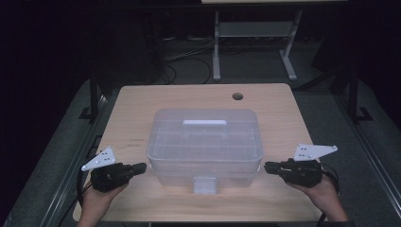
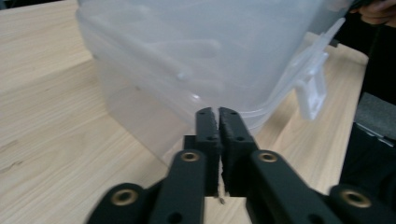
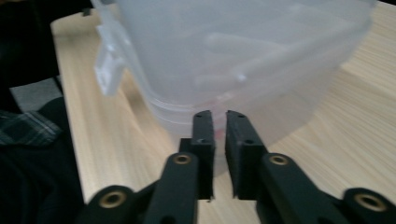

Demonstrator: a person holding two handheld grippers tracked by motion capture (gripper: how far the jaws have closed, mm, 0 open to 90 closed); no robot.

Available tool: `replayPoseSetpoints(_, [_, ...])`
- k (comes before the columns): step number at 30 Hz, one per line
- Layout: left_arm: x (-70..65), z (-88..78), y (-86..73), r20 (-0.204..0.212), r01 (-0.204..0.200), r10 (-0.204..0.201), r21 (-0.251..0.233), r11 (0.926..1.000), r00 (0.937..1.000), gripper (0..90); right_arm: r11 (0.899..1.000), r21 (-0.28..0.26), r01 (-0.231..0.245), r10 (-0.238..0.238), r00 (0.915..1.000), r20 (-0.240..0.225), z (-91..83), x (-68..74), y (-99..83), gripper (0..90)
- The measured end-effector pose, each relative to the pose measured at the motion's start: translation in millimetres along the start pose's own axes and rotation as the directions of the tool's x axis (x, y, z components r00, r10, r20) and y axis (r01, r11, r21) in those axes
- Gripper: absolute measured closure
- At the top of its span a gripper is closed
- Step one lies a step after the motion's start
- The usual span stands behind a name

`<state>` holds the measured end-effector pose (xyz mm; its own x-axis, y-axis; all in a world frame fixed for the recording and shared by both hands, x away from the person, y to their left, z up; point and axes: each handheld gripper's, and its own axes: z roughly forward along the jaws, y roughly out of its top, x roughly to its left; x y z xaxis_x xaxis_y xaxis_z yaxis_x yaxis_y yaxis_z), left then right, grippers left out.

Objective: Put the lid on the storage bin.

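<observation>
A clear plastic storage box (image 1: 204,142) with a lid, a white top handle (image 1: 204,123) and a front latch (image 1: 204,184) stands mid-table. My left gripper (image 1: 143,166) points at its left front corner, the tips just short of the wall. In the left gripper view the jaws (image 2: 218,112) stand almost together, a hairline apart, with nothing between them, before the box (image 2: 187,46). My right gripper (image 1: 267,166) points at the right front corner. Its jaws (image 3: 218,113) show a narrow gap with nothing in it, close to the box (image 3: 243,46).
The light wooden table (image 1: 142,104) has a round cable hole (image 1: 237,96) at the back right. Bare wood lies around the box on all sides. Behind the table the floor is dark, with a metal desk frame (image 1: 255,42) and cables.
</observation>
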<state>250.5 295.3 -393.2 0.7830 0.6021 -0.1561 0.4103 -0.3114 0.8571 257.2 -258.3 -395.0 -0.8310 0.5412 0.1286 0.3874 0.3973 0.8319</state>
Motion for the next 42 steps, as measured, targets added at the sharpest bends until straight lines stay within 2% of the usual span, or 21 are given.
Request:
replayPoseSetpoints(8, [7.9,-1.8,-1.9,-0.063,0.017,-0.015,0.032,0.9993,0.9979,61.8,0.999,0.009,-0.04,0.039,0.9976,0.056,-2.1,-7.0,-10.5,53.9])
replayPoseSetpoints(17, [16.8,-0.1,-9.7,-0.14,0.032,-0.02,0.082,0.9962,0.9899,39.3,0.997,0.027,-0.07,0.066,0.9888,0.134,-0.7,-16.2,-19.8,30.9])
replayPoseSetpoints(19, [18.3,0.8,-11.4,-0.156,0.026,-0.011,0.099,0.9948,0.9876,35.6,0.997,0.034,-0.067,0.061,0.9855,0.158,-0.2,-17.9,-22.1,27.3])
replayPoseSetpoints(23, [21.8,3.2,-16.0,-0.178,0.024,-0.001,0.126,0.9917,0.9841,29.6,0.996,0.045,-0.072,0.061,0.976,0.209,-1.2,-19.9,-27.1,22.3])
replayPoseSetpoints(25, [23.4,4.0,-18.7,-0.191,0.021,0.006,0.139,0.9901,0.9816,27.0,0.995,0.054,-0.082,0.068,0.9736,0.218,-1.4,-21.2,-30.1,20.2])
replayPoseSetpoints(28, [24.5,4.5,-22.5,-0.209,0.015,0.018,0.157,0.9875,0.9778,23.0,0.993,0.081,-0.087,0.064,0.966,0.25,1.3,-22.8,-35.8,15.3])
replayPoseSetpoints(32, [28.0,5.1,-29.9,-0.226,0.023,0.018,0.179,0.9836,0.9739,17.8,0.988,0.097,-0.12,0.091,0.9617,0.258,4.6,-26.3,-44.8,13.3])
replayPoseSetpoints(35, [31.2,6.5,-37.0,-0.24,0.027,0.023,0.202,0.979,0.9705,15.6,0.984,0.103,-0.143,0.109,0.953,0.283,6.0,-28.8,-50.0,11.4])
replayPoseSetpoints(38, [33.9,8.0,-43.4,-0.249,0.037,0.02,0.223,0.9742,0.9683,15.1,0.984,0.105,-0.145,0.107,0.9459,0.306,6.6,-30.6,-54.7,9.5])
replayPoseSetpoints(42, [37.1,9.6,-50.2,-0.262,0.047,0.018,0.241,0.9693,0.9648,14.8,0.982,0.111,-0.153,0.109,0.94,0.323,5.3,-33.4,-60.4,8.8])
